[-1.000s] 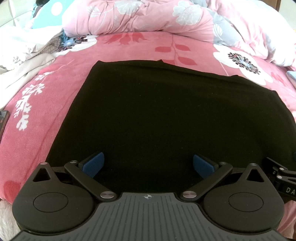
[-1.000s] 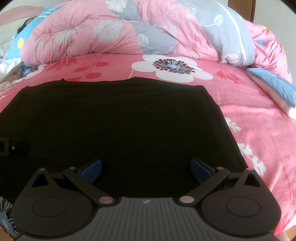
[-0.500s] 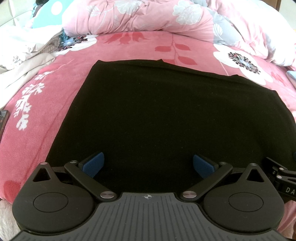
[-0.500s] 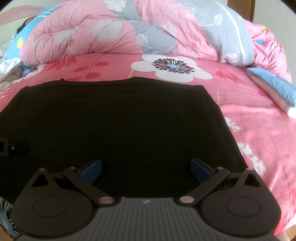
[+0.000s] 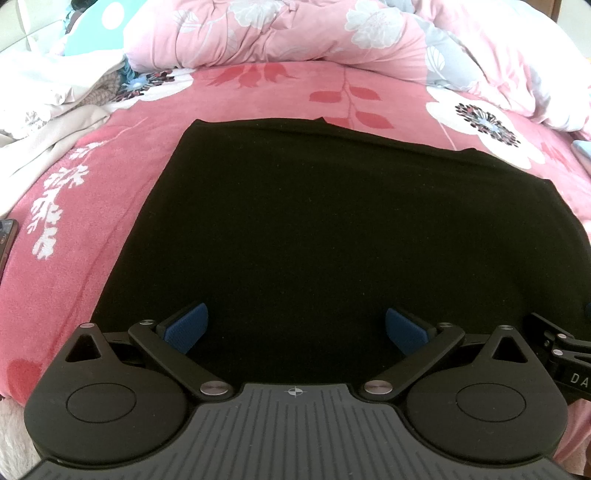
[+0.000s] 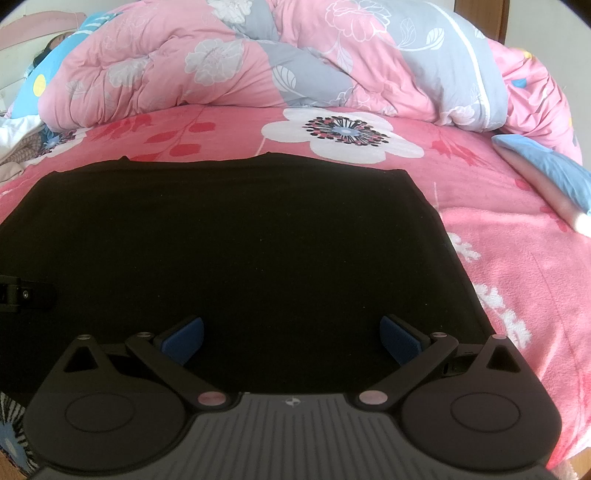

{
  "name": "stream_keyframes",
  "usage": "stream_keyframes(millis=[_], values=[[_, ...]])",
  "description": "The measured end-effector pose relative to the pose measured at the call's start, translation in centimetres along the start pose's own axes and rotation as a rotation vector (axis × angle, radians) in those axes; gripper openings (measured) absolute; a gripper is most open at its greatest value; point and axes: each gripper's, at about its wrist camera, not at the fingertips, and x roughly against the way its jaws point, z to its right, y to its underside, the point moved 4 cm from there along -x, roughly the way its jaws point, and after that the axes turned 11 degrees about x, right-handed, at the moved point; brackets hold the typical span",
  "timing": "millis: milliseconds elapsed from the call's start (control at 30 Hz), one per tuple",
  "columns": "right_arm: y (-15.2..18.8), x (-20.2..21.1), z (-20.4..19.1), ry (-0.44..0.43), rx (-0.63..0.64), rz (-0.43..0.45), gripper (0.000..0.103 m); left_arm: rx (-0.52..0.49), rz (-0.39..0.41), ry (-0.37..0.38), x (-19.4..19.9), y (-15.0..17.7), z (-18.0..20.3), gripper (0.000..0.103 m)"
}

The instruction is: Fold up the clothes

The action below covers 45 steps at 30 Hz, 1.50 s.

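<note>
Black soft garment [image 5: 332, 229] lying flat ahead; limp, light; left gripper [image 5: 295, 328], right gripper [image 6: 291, 334] both hovering spread, pinching nothing; near hem corners looking grabbable.

Black garment [image 5: 332, 236], flat and smooth in a folded rectangle on the pink floral bedspread [image 5: 92, 206].

left gripper [image 5: 295, 328] jaws spread wide, blue pads [image 5: 186, 326] over near edge of black garment [image 5: 314, 229], contact unclear. garment lies flat on pink floral bedsheet [image 5: 92, 206]. bunched pink quilt [image 5: 295, 33] behind it. pale clothes pile [image 5: 48, 99] far left. phone [image 5: 7, 236] at left edge. right gripper [image 5: 561, 350] partly visible at right edge.
</note>
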Motion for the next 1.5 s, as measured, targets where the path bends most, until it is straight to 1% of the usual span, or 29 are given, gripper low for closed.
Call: stream_keyframes(millis=[333, 467, 533, 633, 733, 833, 933, 1000, 1033, 1100, 1300, 1500], values=[[-0.1, 0.0, 0.0, 0.002, 0.005, 0.001, 0.103, -0.004, 0.002, 0.0, 0.0, 0.0, 0.0, 0.103], [-0.7, 0.4, -0.2, 0.019, 0.028, -0.014, 0.103, -0.009, 0.004, -0.003, -0.1, 0.1, 0.0, 0.103], [-1.3, 1.1, -0.3, 0.027, 0.054, 0.029, 0.103, -0.013, 0.005, -0.003, -0.1, 0.1, 0.0, 0.103], [-2.7, 1.9, 0.3, 0.029, 0.046, 0.096, 0.103, -0.018, 0.005, -0.004, -0.1, 0.1, 0.0, 0.103], [-4.0, 1.5, 1.1, 0.035, 0.019, 0.131, 0.103, -0.021, 0.008, -0.004, -0.1, 0.2, 0.0, 0.103], [-4.8, 0.4, 1.6, 0.045, -0.011, 0.148, 0.103, -0.027, 0.01, -0.005, -0.1, 0.2, 0.1, 0.103], [-4.6, -1.4, 1.6, 0.038, -0.02, 0.146, 0.103, -0.038, 0.02, -0.008, -0.2, 0.3, 0.2, 0.103], [-3.7, -3.1, 1.3, 0.034, -0.006, 0.104, 0.103, -0.038, 0.025, -0.004, 0.0, 0.3, 0.1, 0.103], [-3.2, -3.9, 1.1, 0.037, 0.003, 0.097, 0.103, -0.035, 0.027, 0.0, 0.1, 0.3, 0.1, 0.103], [-2.9, -3.9, 0.9, 0.048, 0.016, 0.121, 0.103, -0.029, 0.03, 0.008, 0.3, 0.2, 0.0, 0.103], [-2.7, -4.0, 1.1, 0.027, 0.008, 0.121, 0.103, 0.007, 0.046, 0.04, 1.1, -0.5, -0.5, 0.103], [-2.7, -4.0, 1.2, 0.023, 0.008, 0.127, 0.103, -0.011, 0.126, 0.064, 1.5, -3.3, 0.1, 0.103]])
